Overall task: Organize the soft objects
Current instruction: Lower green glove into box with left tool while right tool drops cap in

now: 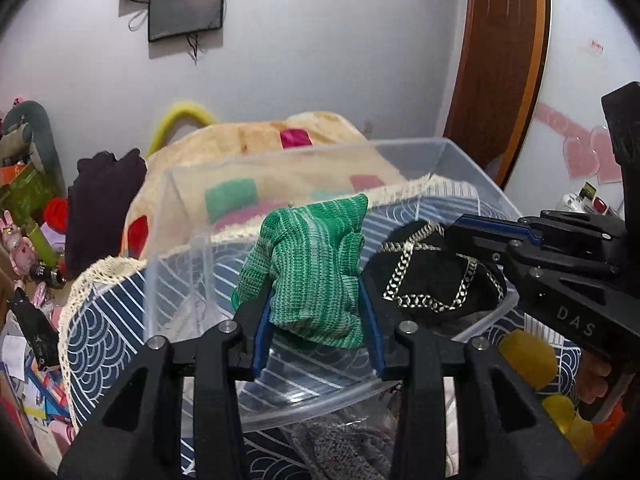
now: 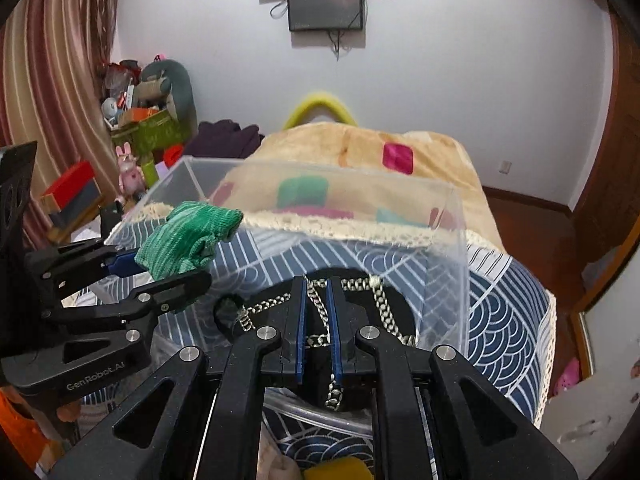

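Green knitted cloth [image 1: 312, 268], bunched, clamped between the blue pads of the left claw [image 1: 318, 316]; the fingers stand a moderate way apart, filled by the fabric, and the cloth hangs above the near rim of a clear plastic box [image 1: 472, 152]. Seen from the right wrist, the same cloth [image 2: 188, 240] sits at the left claw [image 2: 160, 268] over the box's left side. Black cloth with a silver chain pattern [image 1: 436, 272], lying over the box's near edge and partly inside it; the right claw [image 2: 318, 320] is closed to a narrow gap upon it, a strand of chain [image 2: 334, 392] running down between the pads. From the left wrist the right claw's tips [image 1: 460, 232] touch the top of the black cloth. The box [image 2: 460, 240] rests on a blue wave-patterned cover with a lace border [image 2: 508, 312]; behind it a beige blanket with coloured squares [image 2: 360, 148]. Yellow soft items [image 1: 528, 352] lie below the right claw
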